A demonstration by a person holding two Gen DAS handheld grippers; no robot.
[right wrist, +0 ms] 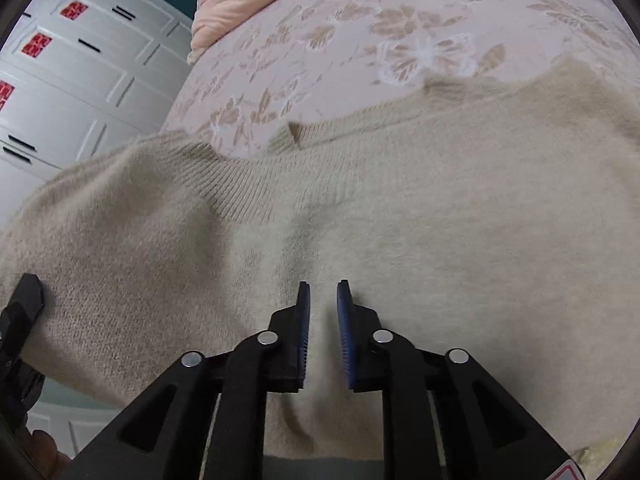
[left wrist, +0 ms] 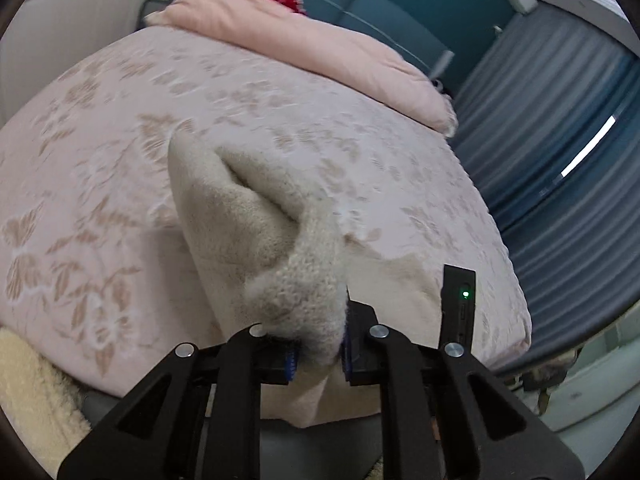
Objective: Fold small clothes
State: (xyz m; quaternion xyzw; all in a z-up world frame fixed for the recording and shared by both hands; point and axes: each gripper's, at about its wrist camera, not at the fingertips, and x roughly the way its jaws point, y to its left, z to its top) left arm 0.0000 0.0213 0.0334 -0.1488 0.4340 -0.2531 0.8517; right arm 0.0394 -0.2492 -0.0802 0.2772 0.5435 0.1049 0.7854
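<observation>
One cream sweater (right wrist: pixel 360 220), draped over the near edge of the floral bed (left wrist: pixel 120 120). Left gripper (left wrist: pixel 318 354) clamped tight on a lifted ribbed edge. Right gripper (right wrist: pixel 323 336) narrowly open, fabric between the pads, probably pinched, can't tell for sure. Might slip free or bunch up if tugged unevenly. Two grippers, one pink pillow (left wrist: pixel 320 52) at the bed's far end.
</observation>
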